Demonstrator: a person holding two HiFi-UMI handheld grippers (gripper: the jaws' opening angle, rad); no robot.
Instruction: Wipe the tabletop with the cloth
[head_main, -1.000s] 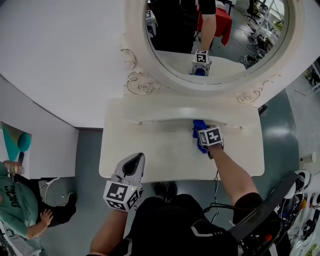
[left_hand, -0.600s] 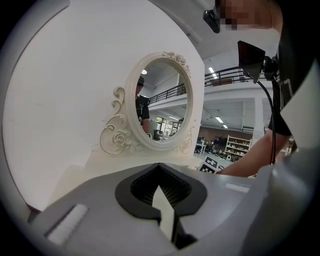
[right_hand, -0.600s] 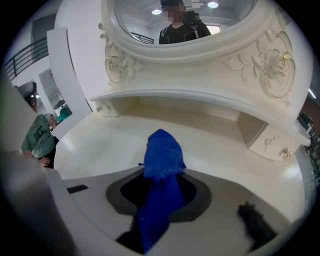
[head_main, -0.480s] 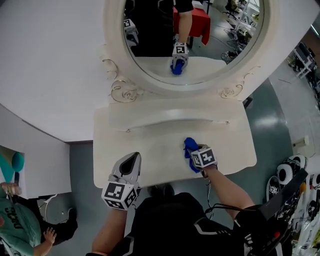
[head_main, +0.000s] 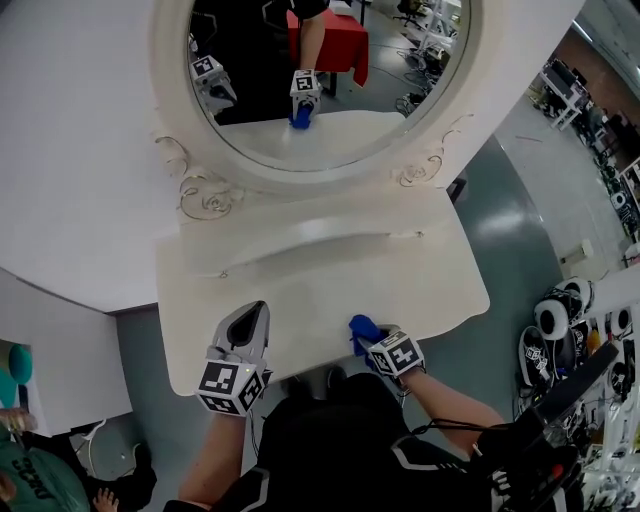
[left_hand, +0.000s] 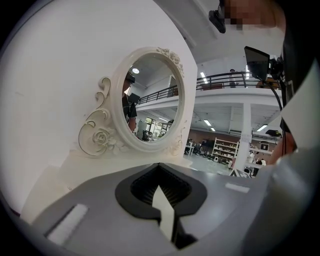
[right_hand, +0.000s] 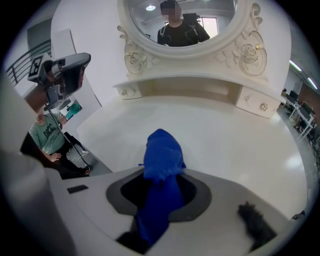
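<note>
Ours: one left gripper (head_main: 254, 312), one right gripper (head_main: 373, 344), one blue cloth (head_main: 360, 327), one white dressing table (head_main: 425, 275), one oval mirror (head_main: 320, 95).

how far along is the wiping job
Done: one stroke, drawn from the back of the tabletop to its front edge. In hand: the right hand-held gripper is shut on the blue cloth. Left: probably the side by the idle, shut left hand-held gripper.

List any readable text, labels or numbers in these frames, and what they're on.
Nothing reads clearly.
Print on the bystander's green shirt: too blurred to read.
Cubes on the left gripper and right gripper: black-and-white squares, no letters.
Cloth: no label showing.
</note>
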